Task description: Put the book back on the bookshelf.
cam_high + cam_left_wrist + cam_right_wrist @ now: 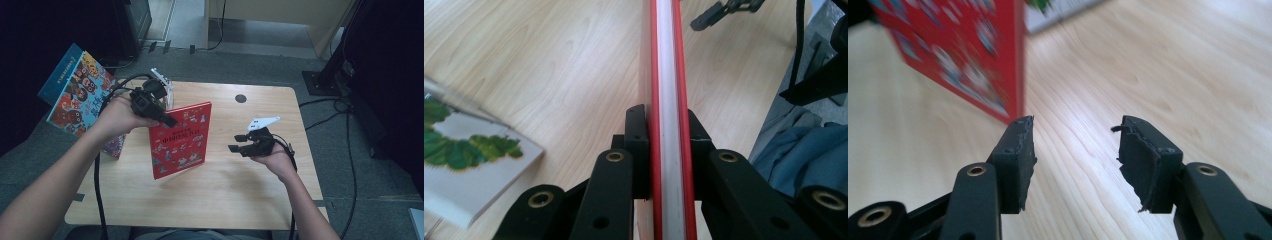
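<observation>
The red book [180, 140] stands upright near the middle of the counter [235, 200], its lower edge on or just above the wood, front cover facing the person. The left gripper [167, 120] clamps its top corner: in the left gripper view the jaws are pressed flat on both covers, with the white page edge [666, 100] running straight up between them. The right gripper [240, 142] hangs to the right of the book, apart from it, jaws standing wide with nothing between them; in the right gripper view the book's near corner [1008, 110] sits just beyond the left jaw. The step in hand looks like steadying or taking over the book with the second gripper. To do that well, the right jaws should come in level at the book's free edge, one pad on each cover, and close only once the edge is fully between them, while the left grip stays firm so the book does not swing or twist. Left of the book, a colourful book [80, 95] juts off the counter's edge, and another with a green caterpillar [469, 150] lies flat.
</observation>
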Demonstrator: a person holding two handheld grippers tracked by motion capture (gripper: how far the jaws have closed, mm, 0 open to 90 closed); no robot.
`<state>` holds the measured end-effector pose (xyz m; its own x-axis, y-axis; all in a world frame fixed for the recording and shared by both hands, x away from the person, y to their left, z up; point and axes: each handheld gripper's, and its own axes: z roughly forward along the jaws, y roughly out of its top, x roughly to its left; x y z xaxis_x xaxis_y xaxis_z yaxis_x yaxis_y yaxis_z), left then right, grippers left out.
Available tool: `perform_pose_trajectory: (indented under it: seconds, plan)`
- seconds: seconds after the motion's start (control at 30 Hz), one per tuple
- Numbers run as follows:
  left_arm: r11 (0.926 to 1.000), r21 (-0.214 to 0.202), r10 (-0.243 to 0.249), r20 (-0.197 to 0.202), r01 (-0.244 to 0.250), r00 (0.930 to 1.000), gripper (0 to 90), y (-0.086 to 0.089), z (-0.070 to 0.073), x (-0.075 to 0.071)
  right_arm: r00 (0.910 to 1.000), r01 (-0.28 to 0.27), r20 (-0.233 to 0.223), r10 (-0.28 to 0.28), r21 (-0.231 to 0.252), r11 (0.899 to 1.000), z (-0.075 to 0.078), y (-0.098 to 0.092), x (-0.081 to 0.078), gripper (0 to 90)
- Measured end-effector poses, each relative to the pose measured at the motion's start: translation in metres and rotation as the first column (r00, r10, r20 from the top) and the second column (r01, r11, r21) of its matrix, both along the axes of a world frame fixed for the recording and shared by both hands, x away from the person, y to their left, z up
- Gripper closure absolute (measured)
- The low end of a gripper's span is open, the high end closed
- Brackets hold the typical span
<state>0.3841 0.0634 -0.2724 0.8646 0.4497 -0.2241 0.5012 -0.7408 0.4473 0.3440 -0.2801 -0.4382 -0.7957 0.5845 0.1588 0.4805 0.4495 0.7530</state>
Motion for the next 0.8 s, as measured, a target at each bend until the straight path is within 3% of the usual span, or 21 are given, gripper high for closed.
perform_pose_trajectory:
  seconds: [0.07, 0.27, 0.43, 0.67, 0.8]
  plan:
    - [0.9999, -0.014, 0.010, 0.014, -0.010, 0.9999, 80.3, 0.007, 0.001, -0.004, 0.9997, 0.025, -0.005, -0.025, -0.025, 0.999, -0.011, 0.003, 0.000, 48.0]
    - [0.9979, -0.024, 0.060, -0.006, -0.060, 0.9982, 80.3, 0.031, 0.003, -0.008, 0.9968, 0.080, 0.011, -0.079, -0.095, 0.992, -0.040, 0.008, -0.001, 47.8]
    - [0.9928, -0.024, 0.117, -0.021, -0.118, 0.9929, 80.2, 0.048, 0.003, -0.011, 0.9939, 0.109, -0.005, -0.110, -0.096, 0.989, -0.055, 0.005, 0.000, 47.4]
    - [0.9794, -0.040, 0.196, -0.045, -0.198, 0.9796, 80.3, 0.074, 0.004, -0.015, 0.9887, 0.149, 0.008, -0.150, -0.143, 0.978, -0.067, 0.005, 0.005, 47.4]
    - [0.9646, -0.068, 0.250, -0.067, -0.255, 0.9658, 80.3, 0.093, 0.004, -0.016, 0.9863, 0.165, 0.018, -0.164, -0.159, 0.974, -0.071, 0.005, 0.008, 47.4]
